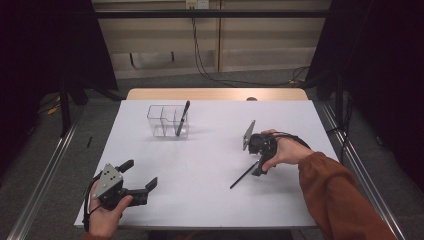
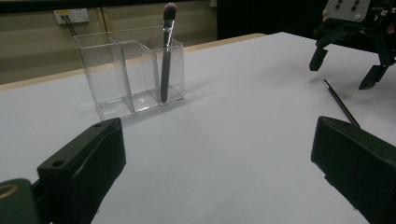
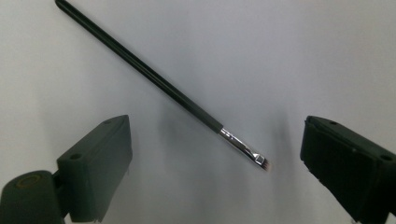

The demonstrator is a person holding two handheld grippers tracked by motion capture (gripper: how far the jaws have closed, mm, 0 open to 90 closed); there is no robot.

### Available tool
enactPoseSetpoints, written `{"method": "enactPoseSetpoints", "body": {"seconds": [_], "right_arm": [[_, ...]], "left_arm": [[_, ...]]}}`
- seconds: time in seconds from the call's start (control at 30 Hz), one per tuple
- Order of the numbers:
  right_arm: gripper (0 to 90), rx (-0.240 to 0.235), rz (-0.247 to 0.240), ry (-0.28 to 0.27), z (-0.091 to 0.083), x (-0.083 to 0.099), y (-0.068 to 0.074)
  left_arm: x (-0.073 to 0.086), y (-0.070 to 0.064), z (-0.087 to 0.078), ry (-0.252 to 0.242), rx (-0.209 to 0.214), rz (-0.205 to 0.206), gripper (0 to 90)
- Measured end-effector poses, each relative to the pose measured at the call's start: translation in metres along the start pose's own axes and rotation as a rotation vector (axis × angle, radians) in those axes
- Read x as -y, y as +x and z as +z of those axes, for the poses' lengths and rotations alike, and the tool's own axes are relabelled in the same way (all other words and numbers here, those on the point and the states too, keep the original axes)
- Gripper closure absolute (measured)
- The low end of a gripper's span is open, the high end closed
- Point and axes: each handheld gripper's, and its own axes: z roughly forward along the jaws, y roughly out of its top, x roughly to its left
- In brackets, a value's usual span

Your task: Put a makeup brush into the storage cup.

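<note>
A thin black brush (image 3: 154,77) with a silver ferrule lies flat on the white table (image 1: 200,200), its bristle tip between the jaws of my right gripper (image 3: 215,172). That gripper (image 1: 259,162) hovers open just above the brush (image 1: 243,176), pointing down, with nothing held. A clear three-compartment organizer (image 1: 161,121) stands at the back left of the table, and a thicker makeup brush (image 1: 182,117) stands upright in its right compartment. My left gripper (image 1: 138,174) rests open near the front left edge, facing the organizer (image 2: 130,74) from a distance.
The table's wooden far edge (image 1: 215,94) lies behind the organizer. Metal frame rails (image 1: 45,175) run along both sides of the table. Cables (image 1: 210,75) lie on the floor beyond it.
</note>
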Motion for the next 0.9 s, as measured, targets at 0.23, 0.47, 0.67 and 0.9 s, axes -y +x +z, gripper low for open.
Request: {"method": "enactPoseSetpoints", "body": {"seconds": [0.23,0.47,0.67,0.9], "right_arm": [[24.2,-0.014,-0.031,0.045,0.0094,-0.0013,-0.0007],[35.0,-0.009,-0.030,0.060,0.0104,-0.0023,-0.0038],[45.3,-0.007,-0.051,0.069,0.0093,-0.0037,-0.0021],[60.2,-0.014,-0.061,0.079,0.0073,-0.0042,-0.0017]], "left_arm": [[0.0001,0.0002,0.0004,0.001,0.002,-0.001,3.1],[0.0005,0.0005,0.0009,0.006,0.003,0.002,3.1],[0.0008,0.0005,0.0011,0.009,0.006,0.003,3.1],[0.0010,-0.0001,0.0021,0.010,0.005,0.001,3.1]]}}
